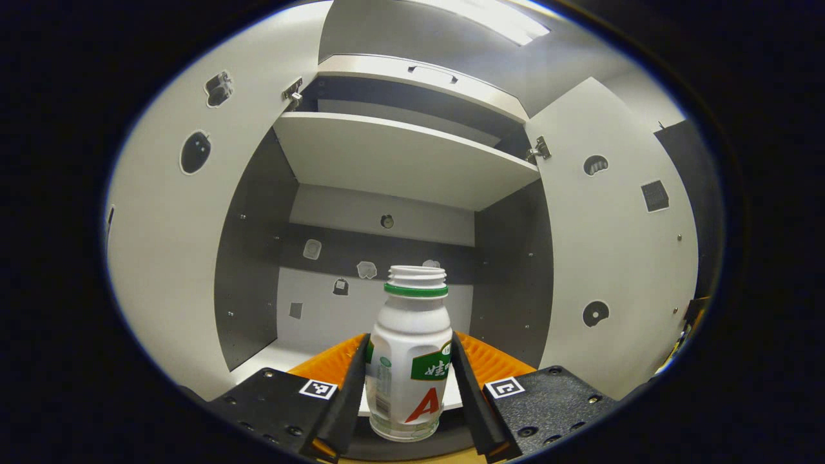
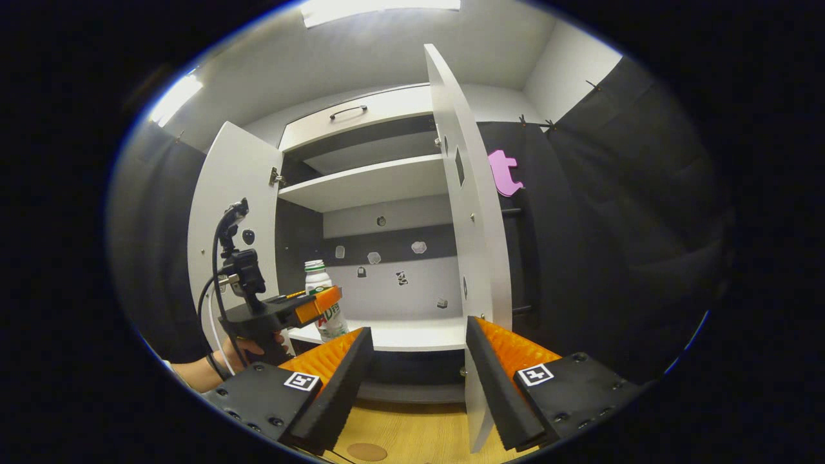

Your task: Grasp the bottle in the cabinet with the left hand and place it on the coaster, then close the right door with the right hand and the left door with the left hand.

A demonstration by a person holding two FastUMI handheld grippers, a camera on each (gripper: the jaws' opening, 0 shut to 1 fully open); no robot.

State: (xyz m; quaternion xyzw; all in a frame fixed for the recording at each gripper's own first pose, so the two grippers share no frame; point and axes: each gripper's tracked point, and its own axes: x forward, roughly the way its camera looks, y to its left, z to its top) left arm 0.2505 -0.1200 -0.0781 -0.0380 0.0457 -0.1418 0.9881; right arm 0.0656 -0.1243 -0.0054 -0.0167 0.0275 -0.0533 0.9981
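**A:** Start at your left tool (image 1: 408,380). Both fingers are pressed against the sides of the bottle (image 1: 410,361), low on its body, and the bottle stands upright between them. It has no cap, so tip it on the way out and anything inside could spill. I can't tell from here whether it holds anything.

**B:** And the grip itself?

**A:** You're holding the wide lower part, below the label. In the right gripper view the bottle's base (image 2: 330,330) looks to be at the front lip of the cabinet's lower shelf (image 2: 412,335), though I can't say whether it is touching the shelf or just lifted. Drag it rather than lift and the base could catch on that lip and twist in your fingers.

**B:** What about my right tool?

**A:** The right tool (image 2: 419,380) is wide open, holding nothing. The edge of the right door (image 2: 474,270) stands between its fingers, just ahead. Push forward too soon and you'll swing that door towards the left tool.

**B:** Where's the coaster?

**A:** Below your right tool, on the desk (image 2: 412,438): the round brown disc (image 2: 366,451) is likely it.

**B:** And the cabinet?

**A:** Beyond the bottle, the lower compartment holds nothing else that I can see, apart from stickers on the back wall. The upper shelf (image 1: 399,154) looks bare from below.
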